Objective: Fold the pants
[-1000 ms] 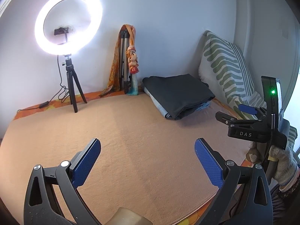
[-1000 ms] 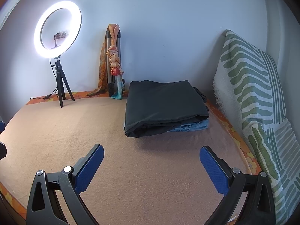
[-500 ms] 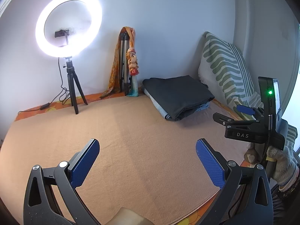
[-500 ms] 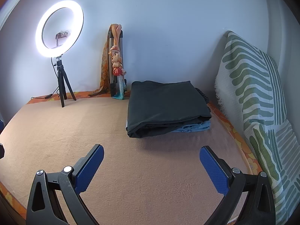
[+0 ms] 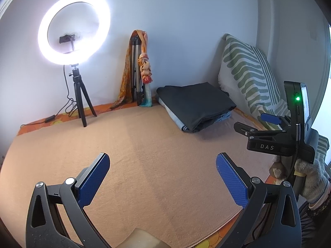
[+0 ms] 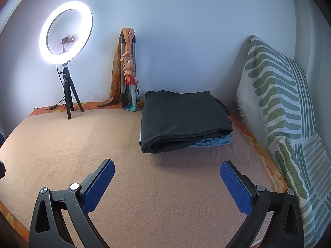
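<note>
Dark folded pants lie on top of folded light-blue jeans at the back right of the peach blanket. The stack also shows in the left wrist view. My right gripper is open and empty, held above the blanket in front of the stack. It also shows from the side at the right edge of the left wrist view. My left gripper is open and empty over the blanket, to the left of the right one.
A lit ring light on a small tripod stands at the back left with its cable. A folded tripod draped with an orange scarf leans on the wall. A green-striped cushion lines the right side.
Both grippers have drifted slightly back and up from the stack, still open. The folded pants have not moved.
</note>
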A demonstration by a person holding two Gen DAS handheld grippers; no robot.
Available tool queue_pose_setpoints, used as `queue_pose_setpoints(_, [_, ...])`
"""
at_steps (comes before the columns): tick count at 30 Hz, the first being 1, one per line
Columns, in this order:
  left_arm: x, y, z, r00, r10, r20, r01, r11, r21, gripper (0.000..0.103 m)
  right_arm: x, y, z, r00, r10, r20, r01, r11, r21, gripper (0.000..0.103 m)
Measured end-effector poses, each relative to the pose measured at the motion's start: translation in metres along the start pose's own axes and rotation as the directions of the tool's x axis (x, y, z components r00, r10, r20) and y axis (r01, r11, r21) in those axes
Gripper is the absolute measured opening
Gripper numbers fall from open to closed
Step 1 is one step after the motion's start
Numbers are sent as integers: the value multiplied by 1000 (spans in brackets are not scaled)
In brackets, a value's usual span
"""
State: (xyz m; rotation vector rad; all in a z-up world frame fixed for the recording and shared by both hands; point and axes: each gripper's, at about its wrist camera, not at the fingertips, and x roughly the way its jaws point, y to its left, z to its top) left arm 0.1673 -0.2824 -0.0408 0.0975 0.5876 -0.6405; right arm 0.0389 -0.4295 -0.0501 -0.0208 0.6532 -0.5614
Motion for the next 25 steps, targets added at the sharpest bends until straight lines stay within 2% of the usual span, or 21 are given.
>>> queue_pose_setpoints(8, [-1,-3,-3,999,48,17,-48,999,20,102,-2,0,0,1000,2,9,-2,1000,-2,103])
queue_pose_setpoints(25, [-4,-3,-4,998,47,37,-48,998,29,102,-4,4,0,1000,15,11,-15,1000,-8,103])
